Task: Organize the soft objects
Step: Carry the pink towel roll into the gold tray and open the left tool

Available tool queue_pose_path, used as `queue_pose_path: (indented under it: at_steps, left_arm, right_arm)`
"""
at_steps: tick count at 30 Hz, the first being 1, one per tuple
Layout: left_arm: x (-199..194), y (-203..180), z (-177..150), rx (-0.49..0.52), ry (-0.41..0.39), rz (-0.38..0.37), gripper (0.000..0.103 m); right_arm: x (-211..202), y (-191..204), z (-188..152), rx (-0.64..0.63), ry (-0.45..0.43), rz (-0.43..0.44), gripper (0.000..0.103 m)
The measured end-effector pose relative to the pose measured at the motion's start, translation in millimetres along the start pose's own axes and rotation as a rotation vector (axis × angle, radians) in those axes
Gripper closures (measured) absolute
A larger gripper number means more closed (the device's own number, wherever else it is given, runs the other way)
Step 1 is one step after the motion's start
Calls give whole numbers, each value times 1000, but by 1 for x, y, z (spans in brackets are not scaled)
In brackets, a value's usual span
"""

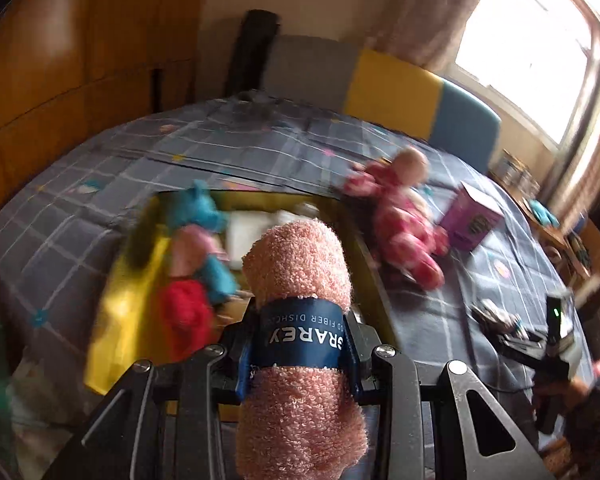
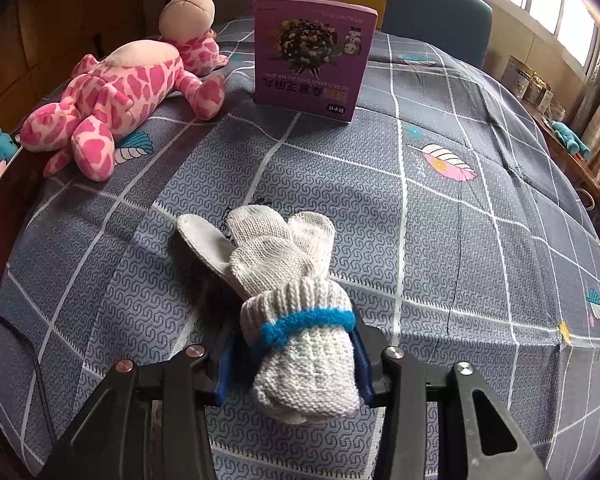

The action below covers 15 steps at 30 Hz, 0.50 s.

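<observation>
1. Rolled pink dishcloth (image 1: 300, 280) sits clamped between the fingers of your left gripper (image 1: 300, 344), pinched at its blue paper band, both ends sticking out.
2. It hangs over what looks like a yellow box (image 1: 124, 300) of toys, though blur hides detail.
3. Your right gripper (image 2: 296, 356) squeezes the white knit gloves (image 2: 284, 276) bundle above the bedspread (image 2: 440, 240), near the pink plush toy (image 2: 116, 96) and purple carton (image 2: 312, 56).

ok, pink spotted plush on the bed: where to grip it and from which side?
Probably grip the pink spotted plush across its narrow midsection, coming from above: it lies flat on the bedspread, limbs splayed, body long. Both grippers are full now: left holds the towel roll, right the knit gloves.
</observation>
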State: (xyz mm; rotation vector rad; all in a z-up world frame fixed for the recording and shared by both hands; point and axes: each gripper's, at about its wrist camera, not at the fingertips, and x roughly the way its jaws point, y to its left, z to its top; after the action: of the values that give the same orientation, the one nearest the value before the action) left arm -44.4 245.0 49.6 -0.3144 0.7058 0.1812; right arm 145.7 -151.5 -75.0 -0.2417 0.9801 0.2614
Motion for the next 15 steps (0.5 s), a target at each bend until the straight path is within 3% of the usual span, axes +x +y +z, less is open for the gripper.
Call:
queue_pose_path:
  at_steps: [3,7,12,15]
  left_arm:
    - [-12,45,4,-85,-18,76,67]
    - [-6,85,-3,-183,26,112,67]
    - [17,94,-6,-247,83,55,67]
    - [35,89,-3,-244,94,71,67]
  right_arm:
    - [0,1,0,-5,2,-6,58]
    - [-1,1,0,-6,5,-5,59]
    - [-1,1,0,-6,6,-6,59]
    - [-1,0,-1,1,6,-4,59]
